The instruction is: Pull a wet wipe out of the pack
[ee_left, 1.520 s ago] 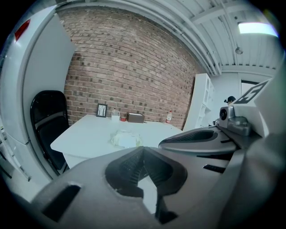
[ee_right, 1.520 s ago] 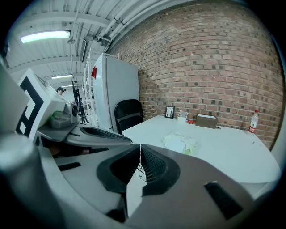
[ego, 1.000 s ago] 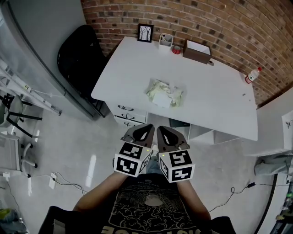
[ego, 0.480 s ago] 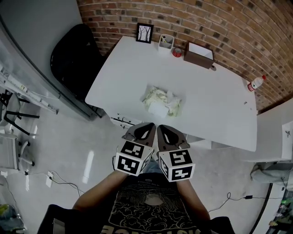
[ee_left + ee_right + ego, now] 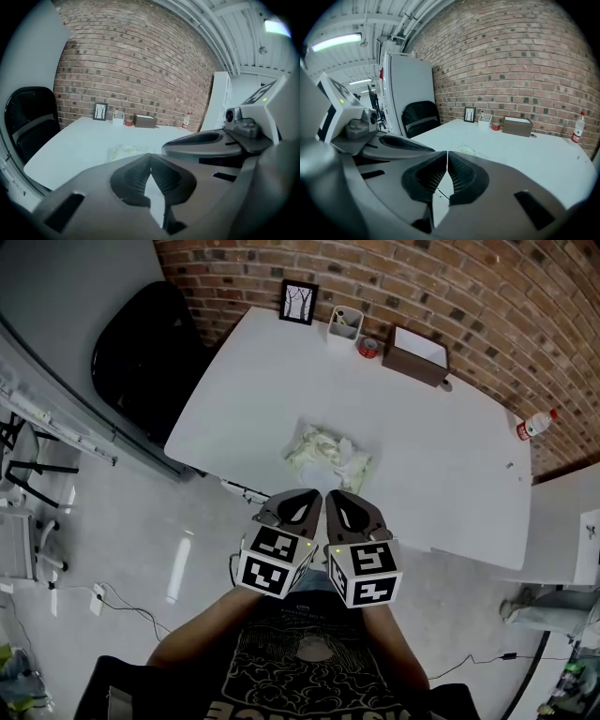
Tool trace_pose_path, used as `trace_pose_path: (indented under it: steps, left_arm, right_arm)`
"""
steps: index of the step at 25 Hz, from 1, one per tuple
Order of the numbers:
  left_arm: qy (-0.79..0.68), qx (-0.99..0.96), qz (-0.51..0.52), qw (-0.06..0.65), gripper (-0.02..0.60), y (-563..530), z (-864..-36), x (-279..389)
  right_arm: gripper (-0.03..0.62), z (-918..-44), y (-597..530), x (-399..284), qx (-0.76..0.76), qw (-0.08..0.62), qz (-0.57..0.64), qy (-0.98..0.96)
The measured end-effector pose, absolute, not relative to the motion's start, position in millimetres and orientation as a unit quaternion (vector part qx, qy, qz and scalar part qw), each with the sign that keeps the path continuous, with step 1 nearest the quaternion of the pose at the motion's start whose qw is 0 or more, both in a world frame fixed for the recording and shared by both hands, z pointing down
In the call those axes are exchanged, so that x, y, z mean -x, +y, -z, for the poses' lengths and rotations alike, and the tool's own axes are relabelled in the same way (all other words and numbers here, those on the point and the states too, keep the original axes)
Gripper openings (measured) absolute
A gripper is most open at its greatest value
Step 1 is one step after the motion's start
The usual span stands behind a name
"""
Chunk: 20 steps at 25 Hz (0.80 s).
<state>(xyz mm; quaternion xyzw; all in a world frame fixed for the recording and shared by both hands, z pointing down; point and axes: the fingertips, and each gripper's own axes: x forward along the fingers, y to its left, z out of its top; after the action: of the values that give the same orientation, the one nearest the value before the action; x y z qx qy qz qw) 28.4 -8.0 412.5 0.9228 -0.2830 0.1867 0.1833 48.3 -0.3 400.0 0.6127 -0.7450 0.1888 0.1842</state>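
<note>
The wet wipe pack [image 5: 328,454], pale yellow-green with a white flap, lies flat near the front edge of the white table [image 5: 450,456]. It shows faintly past the jaws in the left gripper view as the pack [image 5: 125,151] and in the right gripper view as the pack [image 5: 468,150]. My left gripper [image 5: 302,497] and right gripper [image 5: 333,498] hang side by side over the floor, just short of the table's front edge, below the pack in the head view. Both are shut with nothing between the jaws.
A black office chair [image 5: 141,348] stands at the table's left. At the back of the table stand a small picture frame [image 5: 298,302], a white cup [image 5: 343,323], a red tape roll [image 5: 368,347] and a brown box [image 5: 420,354]. A bottle [image 5: 535,424] sits far right.
The view has shifted forward: the table and pack sit lower and closer to the grippers than a second ago. Both grippers stay shut and together.
</note>
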Motion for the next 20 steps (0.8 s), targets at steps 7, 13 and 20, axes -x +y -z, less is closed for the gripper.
trace_pose_path:
  steps: [7,13,20]
  left_arm:
    - [-0.293,-0.916,-0.192,0.195,0.012,-33,-428,-38]
    - [-0.296,-0.911,-0.198,0.209,0.012,-48,-442,-44]
    - [-0.305,-0.907,-0.202,0.210,0.012,-67,-456,-52]
  right_arm:
    - [0.018,-416,-27,-62,-0.603,0.199,-0.197,-0.747]
    - [0.018,-432,-47,-69,-0.591,0.220,-0.203,-0.749]
    - [0.020,-453,-66,-79,-0.577,0.246,-0.211,-0.749]
